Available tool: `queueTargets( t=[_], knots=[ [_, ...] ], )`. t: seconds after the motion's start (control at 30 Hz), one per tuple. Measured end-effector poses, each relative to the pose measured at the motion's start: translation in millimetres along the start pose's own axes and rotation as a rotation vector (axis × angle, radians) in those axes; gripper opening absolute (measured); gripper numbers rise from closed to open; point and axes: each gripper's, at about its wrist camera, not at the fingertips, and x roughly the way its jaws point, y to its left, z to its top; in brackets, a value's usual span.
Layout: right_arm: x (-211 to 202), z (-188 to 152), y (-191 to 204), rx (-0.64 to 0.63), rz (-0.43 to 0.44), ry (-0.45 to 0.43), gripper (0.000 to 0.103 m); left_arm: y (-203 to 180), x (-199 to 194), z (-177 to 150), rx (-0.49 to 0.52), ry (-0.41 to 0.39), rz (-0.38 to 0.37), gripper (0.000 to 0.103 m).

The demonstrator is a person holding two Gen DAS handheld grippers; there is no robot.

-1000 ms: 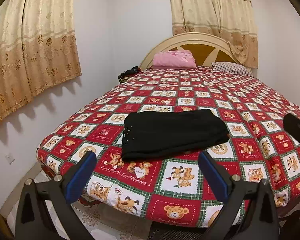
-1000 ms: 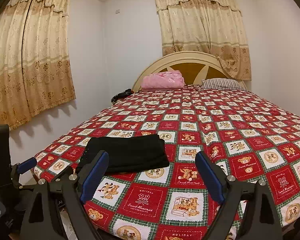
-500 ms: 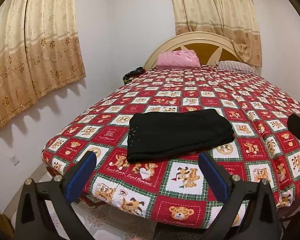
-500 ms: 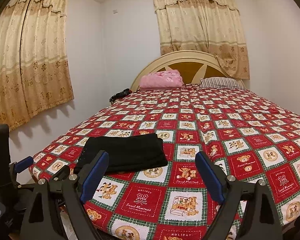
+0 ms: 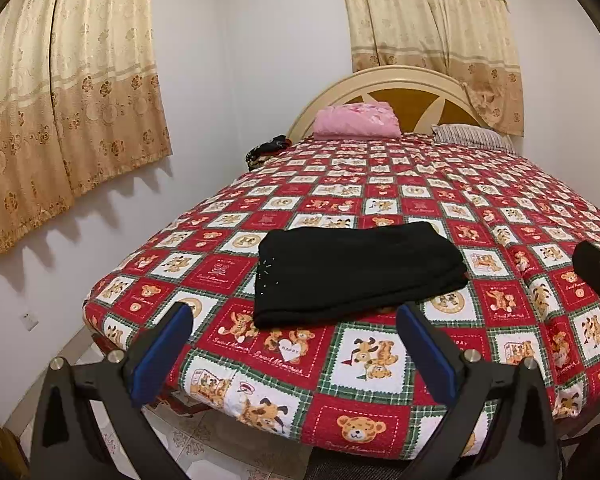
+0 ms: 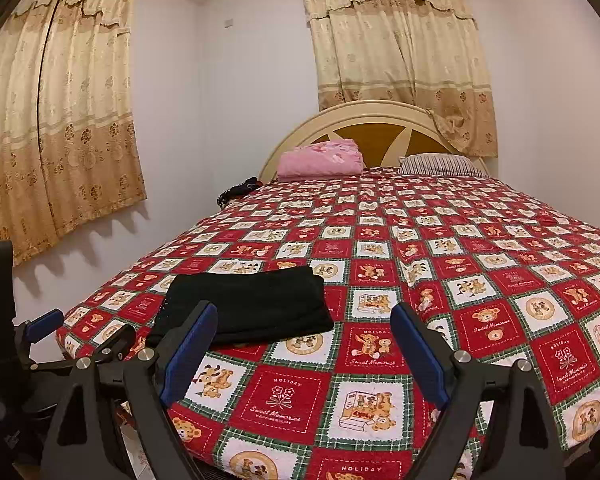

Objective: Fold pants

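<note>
Pants (image 5: 356, 272) lie folded, compact black stack on bed (image 5: 500, 208), near foot corner. My left claw (image 5: 296, 356) and right claw (image 6: 304, 354) gape empty, short of pants. Folding looks done; nothing left.

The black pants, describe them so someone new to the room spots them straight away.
Start at the big bed with the red teddy-bear quilt. Near its foot-end corner on the curtain side lie the black pants, folded into a flat rectangle. They are the only plain black thing on the patterned quilt.
</note>
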Motion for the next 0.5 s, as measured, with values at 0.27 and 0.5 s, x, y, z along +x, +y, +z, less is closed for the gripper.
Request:
queueTargets(
  t=[0.27,0.5],
  knots=[
    [2.4,-2.3,-1.0,0.004,-0.005,0.008,0.089,1.7,2.3,-0.9,-0.033,0.020,-0.075,0.103],
    [4.5,-3.7,-0.3,0.012,-0.006,0.016,0.089,-1.7,3.0,-1.4,-0.014,0.018,-0.065,0.103]
  ],
)
